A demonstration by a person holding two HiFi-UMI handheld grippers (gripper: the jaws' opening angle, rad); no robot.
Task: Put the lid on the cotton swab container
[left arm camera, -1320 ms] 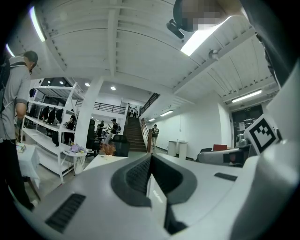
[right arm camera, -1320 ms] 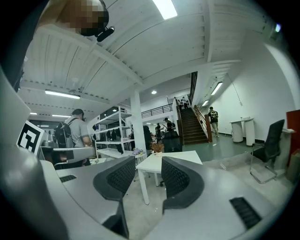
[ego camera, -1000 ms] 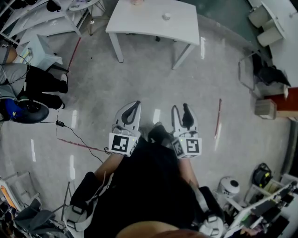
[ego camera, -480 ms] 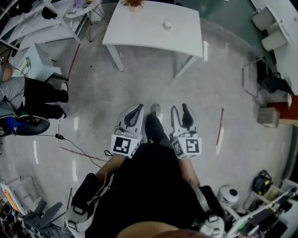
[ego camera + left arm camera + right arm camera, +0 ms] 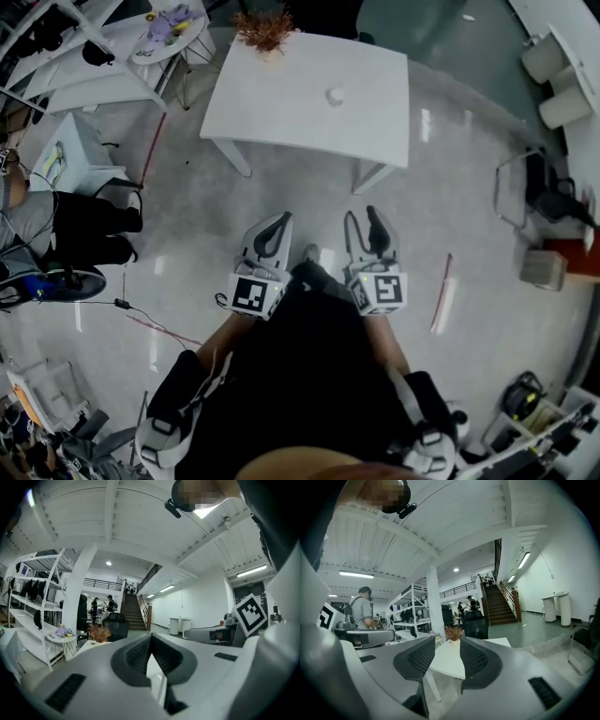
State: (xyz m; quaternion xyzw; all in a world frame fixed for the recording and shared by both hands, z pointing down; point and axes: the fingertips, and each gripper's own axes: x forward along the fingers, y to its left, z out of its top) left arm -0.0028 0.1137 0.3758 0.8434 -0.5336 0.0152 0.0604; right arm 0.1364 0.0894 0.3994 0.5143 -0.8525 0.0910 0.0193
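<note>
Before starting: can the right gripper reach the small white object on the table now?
Probably not: the right gripper hangs over floor, short of the table with the small white object. Nothing blocks the way.

The left claw [image 5: 279, 218] and the right claw [image 5: 361, 217] share one build: a smooth white moulded shell that narrows toward two curved fingers. The fingers are lined with dark grey pads [image 5: 474, 658] ribbed in a fine grid. At the back of each claw sits a white cube [image 5: 249, 293] printed with black square markers. The person wears a black top [image 5: 309, 375].
</note>
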